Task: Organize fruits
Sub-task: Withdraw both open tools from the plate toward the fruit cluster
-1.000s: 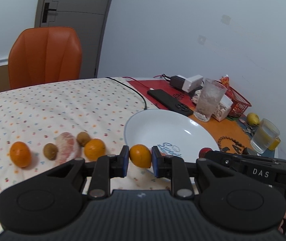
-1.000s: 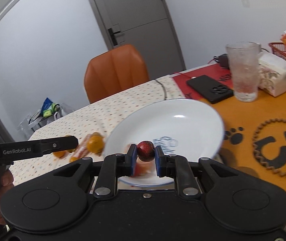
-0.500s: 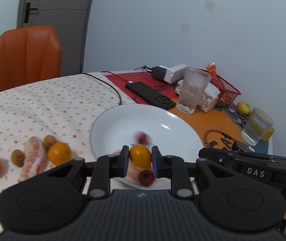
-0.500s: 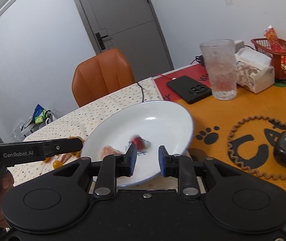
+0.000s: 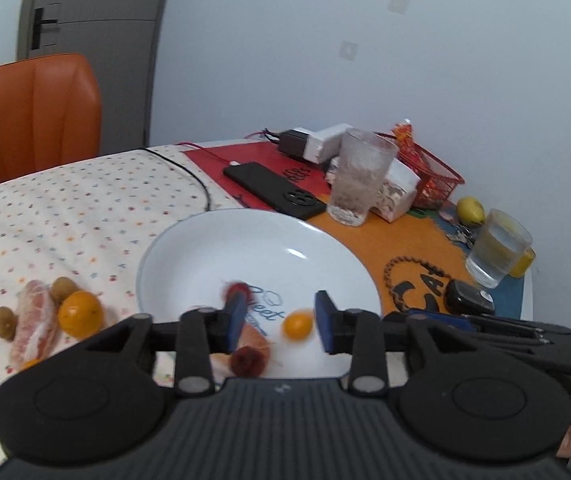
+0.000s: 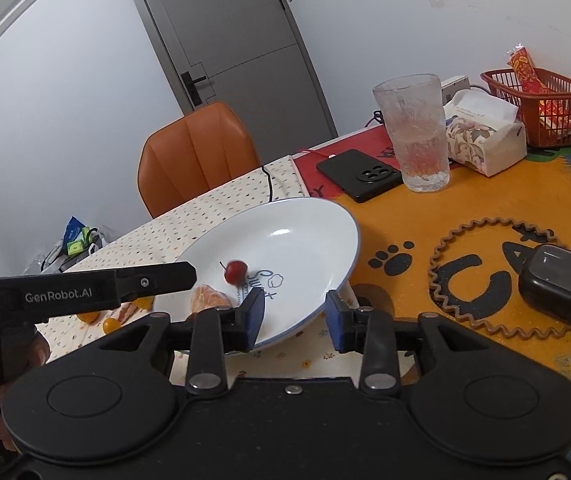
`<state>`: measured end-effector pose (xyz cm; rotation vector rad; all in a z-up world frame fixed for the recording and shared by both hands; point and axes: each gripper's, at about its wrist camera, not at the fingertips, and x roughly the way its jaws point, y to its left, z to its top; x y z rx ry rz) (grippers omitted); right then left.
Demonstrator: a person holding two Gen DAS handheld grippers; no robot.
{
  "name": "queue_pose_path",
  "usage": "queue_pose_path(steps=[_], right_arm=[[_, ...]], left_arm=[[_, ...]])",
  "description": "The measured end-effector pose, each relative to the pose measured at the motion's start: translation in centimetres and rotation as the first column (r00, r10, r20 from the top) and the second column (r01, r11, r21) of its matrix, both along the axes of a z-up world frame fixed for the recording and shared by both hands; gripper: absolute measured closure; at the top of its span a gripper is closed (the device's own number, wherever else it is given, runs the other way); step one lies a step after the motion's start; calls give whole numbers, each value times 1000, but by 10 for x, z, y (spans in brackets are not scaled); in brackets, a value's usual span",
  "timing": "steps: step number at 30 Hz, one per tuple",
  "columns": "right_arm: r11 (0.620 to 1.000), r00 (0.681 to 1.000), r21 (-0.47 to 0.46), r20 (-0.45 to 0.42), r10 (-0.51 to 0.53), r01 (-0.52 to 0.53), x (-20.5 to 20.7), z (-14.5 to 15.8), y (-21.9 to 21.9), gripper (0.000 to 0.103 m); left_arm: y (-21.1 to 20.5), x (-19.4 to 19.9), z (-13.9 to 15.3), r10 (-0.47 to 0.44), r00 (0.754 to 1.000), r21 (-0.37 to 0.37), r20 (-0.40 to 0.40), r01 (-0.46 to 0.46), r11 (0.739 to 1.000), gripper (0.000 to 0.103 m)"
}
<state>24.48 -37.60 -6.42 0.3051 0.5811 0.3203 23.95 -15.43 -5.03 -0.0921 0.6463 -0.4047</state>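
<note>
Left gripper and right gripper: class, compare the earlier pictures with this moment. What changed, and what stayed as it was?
The left gripper opened and released the small orange onto the white plate. The right gripper had already dropped its red fruit there and opened. Unchanged: the fruits on the tablecloth, the glass and the phone.

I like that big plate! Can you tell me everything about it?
The white plate is round, shallow and glossy, probably ceramic, with a thin blue rim and blue writing inside. It sits flat on the dotted tablecloth, its far edge over the orange mat. Inside lie a small orange, peeled segment and red fruit.
</note>
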Motion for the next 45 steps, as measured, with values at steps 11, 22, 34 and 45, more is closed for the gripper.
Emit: queue_pose_path(steps=[11, 22, 34, 45], right_arm=[[1000, 999, -7, 42, 18, -18, -5, 8, 29, 43], [999, 997, -33, 72, 16, -13, -8, 17, 58, 1], [998, 996, -49, 81, 33, -29, -11, 28, 85, 0], [992, 992, -78, 71, 109, -104, -4, 35, 119, 0]], left_arm=[[57, -10, 7, 150, 989, 27, -3, -150, 988, 13], [101, -28, 14, 228, 974, 35, 9, -228, 973, 9], [137, -44, 22, 261, 965, 44, 35, -263, 964, 7], [170, -48, 20, 305, 952, 41, 28, -306, 951, 7]])
